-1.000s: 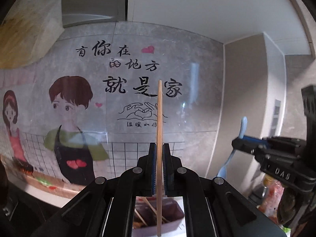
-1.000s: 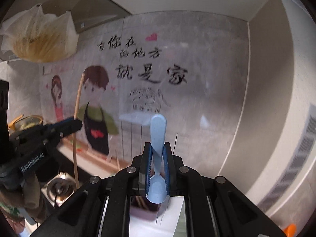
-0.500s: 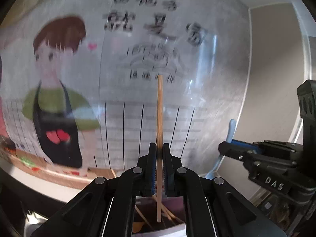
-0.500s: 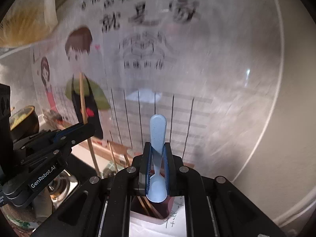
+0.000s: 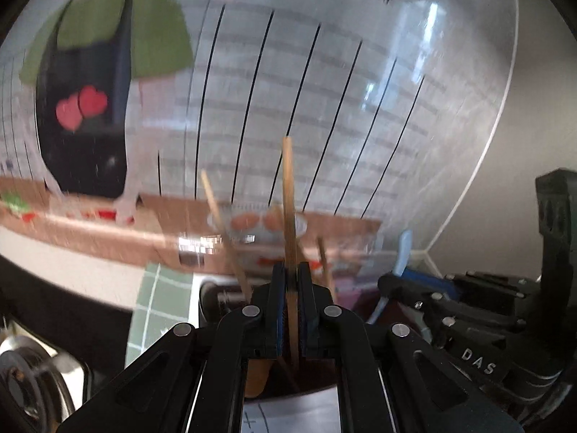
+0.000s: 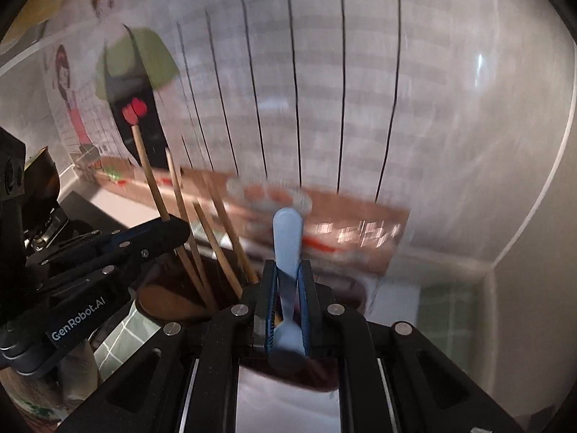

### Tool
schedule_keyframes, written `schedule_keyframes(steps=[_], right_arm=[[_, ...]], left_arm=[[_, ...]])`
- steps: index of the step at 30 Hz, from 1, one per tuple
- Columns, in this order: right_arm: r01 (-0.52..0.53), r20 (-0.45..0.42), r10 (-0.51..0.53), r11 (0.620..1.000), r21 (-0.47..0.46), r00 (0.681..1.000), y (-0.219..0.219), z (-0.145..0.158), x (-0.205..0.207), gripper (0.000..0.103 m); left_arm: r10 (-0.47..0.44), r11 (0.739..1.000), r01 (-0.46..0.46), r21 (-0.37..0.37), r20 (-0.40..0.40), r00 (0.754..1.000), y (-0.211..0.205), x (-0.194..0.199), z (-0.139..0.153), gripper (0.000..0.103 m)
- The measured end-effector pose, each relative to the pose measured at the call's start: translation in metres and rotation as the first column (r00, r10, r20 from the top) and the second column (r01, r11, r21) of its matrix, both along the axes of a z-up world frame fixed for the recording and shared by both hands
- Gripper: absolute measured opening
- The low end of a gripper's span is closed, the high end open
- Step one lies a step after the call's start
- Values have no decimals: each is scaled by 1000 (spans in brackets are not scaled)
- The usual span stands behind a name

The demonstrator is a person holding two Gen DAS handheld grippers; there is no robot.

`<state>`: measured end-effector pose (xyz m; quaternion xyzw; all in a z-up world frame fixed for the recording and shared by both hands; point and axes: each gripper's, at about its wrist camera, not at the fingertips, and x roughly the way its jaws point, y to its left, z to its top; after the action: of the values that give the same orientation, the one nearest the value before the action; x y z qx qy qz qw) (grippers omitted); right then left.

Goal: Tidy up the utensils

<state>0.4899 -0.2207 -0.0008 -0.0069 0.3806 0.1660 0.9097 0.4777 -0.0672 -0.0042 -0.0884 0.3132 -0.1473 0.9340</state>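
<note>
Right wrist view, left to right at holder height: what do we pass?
Left gripper shut on a chopstick → loose chopsticks in the brown holder → blue spoon in the right gripper → wall corner.

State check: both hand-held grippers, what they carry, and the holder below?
Left hand-held gripper: shut on wooden chopstick.
Wooden chopstick: held upright.
Right hand-held gripper: shut on light blue plastic spoon.
Light blue plastic spoon: held, handle up.
Dark reddish utensil holder: already holds several chopsticks, leaning.
</note>
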Motion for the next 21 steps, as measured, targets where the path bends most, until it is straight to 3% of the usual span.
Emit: schedule_keyframes(steps=[2, 4, 6, 12, 15, 21], right_arm=[[8, -31, -7, 1000, 23, 999, -3, -8, -2, 13], [3, -71, -1, 1000, 29, 997, -2, -12, -5, 14], [22, -81, -21, 1000, 7, 997, 0, -13, -11, 24], [134, -32, -135, 991, -6, 990, -4, 14, -60, 57], [207, 21, -207, 978, 2, 978, -6, 32, -97, 68], [307, 93, -311, 950, 54, 946, -13, 43, -170, 84]], left_arm=[[1, 1000, -2, -11, -39, 999, 1, 0, -6, 9], [0, 1000, -1, -13, -69, 998, 2, -2, -7, 21], [3, 1000, -4, -8, -88, 996, 3, -9, -4, 56], [-5, 1000, 7, 21, -76, 997, 17, -49, 25, 78], [16, 998, -11, 62, -80, 997, 29, -73, 36, 93], [9, 993, -5, 119, -31, 999, 54, -133, 42, 103]])
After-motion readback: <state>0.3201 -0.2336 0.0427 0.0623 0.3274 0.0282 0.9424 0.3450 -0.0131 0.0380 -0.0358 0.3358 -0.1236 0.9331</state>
